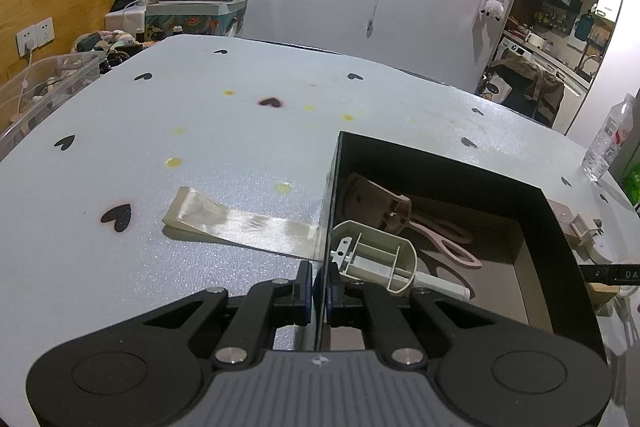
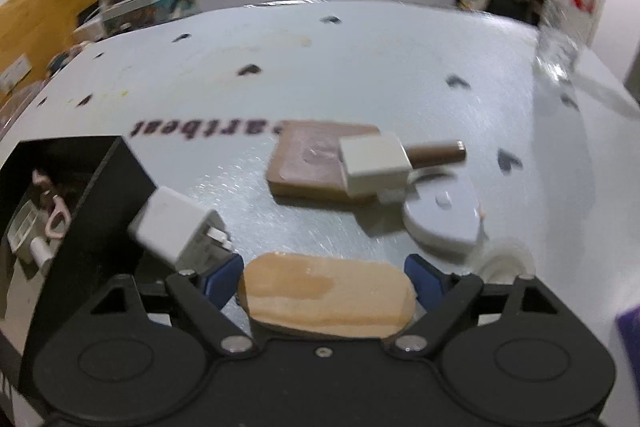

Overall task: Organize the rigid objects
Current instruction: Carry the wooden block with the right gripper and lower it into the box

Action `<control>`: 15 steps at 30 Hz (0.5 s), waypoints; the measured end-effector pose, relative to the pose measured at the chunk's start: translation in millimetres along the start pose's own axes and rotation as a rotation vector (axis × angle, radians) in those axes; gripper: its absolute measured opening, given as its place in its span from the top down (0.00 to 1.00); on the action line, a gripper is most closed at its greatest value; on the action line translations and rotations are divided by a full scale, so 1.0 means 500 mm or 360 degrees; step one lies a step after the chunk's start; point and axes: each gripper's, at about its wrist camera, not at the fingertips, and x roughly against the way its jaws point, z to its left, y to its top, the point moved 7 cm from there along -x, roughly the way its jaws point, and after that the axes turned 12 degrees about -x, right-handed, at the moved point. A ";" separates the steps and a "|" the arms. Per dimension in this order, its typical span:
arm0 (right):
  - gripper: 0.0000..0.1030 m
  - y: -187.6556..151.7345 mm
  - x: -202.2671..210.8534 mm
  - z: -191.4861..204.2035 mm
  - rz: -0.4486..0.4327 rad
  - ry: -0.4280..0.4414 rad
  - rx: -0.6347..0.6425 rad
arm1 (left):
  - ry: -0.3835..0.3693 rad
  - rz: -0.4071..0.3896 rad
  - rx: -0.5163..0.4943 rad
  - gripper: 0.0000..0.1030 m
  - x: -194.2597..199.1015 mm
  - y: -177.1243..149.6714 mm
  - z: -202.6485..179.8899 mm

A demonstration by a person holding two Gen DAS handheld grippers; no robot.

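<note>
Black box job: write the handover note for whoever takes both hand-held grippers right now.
Left hand-held gripper: shut on the near wall of the black box, steadying it.
Right hand-held gripper: jaws wide, a wooden oval block between them; contact is unclear.
Done: pink scissors and a beige plastic holder lie in the box.
Left: white charger beside the box, brown block with a white cube on it, grey rounded piece, and a flat beige strip left of the box.
</note>
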 end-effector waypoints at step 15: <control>0.15 -0.011 0.143 0.289 -0.0223 0.0609 0.1422 | -0.0018 -0.0015 0.0001 0.93 -0.004 0.004 0.000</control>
